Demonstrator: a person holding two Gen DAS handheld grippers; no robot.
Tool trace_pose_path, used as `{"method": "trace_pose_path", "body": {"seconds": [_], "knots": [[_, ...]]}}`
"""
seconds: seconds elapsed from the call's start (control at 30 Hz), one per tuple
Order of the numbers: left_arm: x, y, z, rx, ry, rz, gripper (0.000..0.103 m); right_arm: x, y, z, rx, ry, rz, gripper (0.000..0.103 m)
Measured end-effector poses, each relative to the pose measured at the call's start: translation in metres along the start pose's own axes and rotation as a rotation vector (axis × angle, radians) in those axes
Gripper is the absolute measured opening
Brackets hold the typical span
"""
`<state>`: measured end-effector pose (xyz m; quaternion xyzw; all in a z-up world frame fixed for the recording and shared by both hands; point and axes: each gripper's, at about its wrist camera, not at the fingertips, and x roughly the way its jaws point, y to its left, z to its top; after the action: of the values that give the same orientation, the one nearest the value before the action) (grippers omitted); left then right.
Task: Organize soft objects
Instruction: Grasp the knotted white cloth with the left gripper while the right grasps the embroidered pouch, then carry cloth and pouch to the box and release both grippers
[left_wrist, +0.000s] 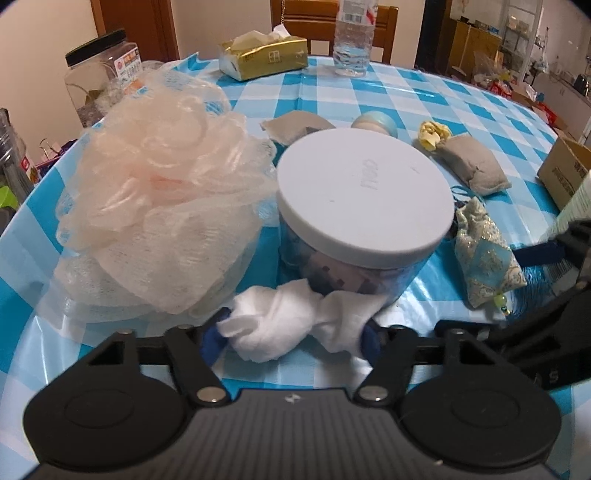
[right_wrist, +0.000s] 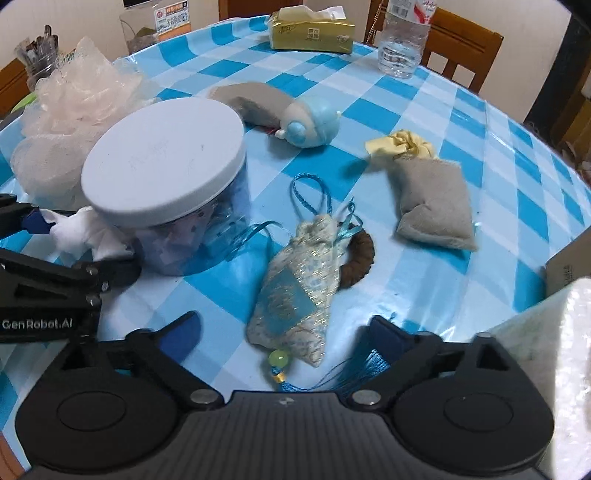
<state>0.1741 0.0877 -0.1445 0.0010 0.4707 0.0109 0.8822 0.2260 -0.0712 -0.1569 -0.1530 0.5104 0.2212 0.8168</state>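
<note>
Left hand-held gripper (left_wrist: 295, 332): partly closed, its blue pads clenched on a knotted white cloth (left_wrist: 295, 328) from both ends.
White cloth: held low over the desk (left_wrist: 332, 92), touching the base of the white-lidded jar (left_wrist: 364, 199).
Right hand-held gripper (right_wrist: 288, 332): released, jaws spread wide, gripping nothing.
Blue brocade pouch (right_wrist: 295, 295): lies on the desk between the right fingers; its tassel (right_wrist: 354, 373) reaches the right-side finger.

Sachet (right_wrist: 295, 291) lies right of jar (right_wrist: 162, 173).
</note>
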Motion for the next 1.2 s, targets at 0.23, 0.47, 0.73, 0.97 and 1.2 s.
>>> {"method": "trace_pose_path", "body": {"seconds": [0.23,0.47,0.73,0.97,1.2], "knots": [[-0.009,0.013,-0.005,-0.022,0.001,0.004,0.051,-0.003,0.004,-0.003,0.029,-0.029,-0.022,0.096],[-0.011,0.015,-0.008,-0.014,0.0,0.018,0.048,-0.013,0.012,0.004,0.006,-0.072,-0.085,0.06],[-0.022,0.015,-0.007,0.012,0.006,-0.007,0.047,-0.027,0.014,0.004,-0.015,-0.085,-0.117,0.021],[-0.047,0.021,-0.005,0.067,0.013,-0.059,0.046,-0.056,0.017,0.001,-0.012,-0.113,-0.106,0.015],[-0.078,0.019,-0.004,0.206,0.026,-0.125,0.046,-0.102,0.02,-0.013,0.009,-0.141,-0.101,0.015]]}}
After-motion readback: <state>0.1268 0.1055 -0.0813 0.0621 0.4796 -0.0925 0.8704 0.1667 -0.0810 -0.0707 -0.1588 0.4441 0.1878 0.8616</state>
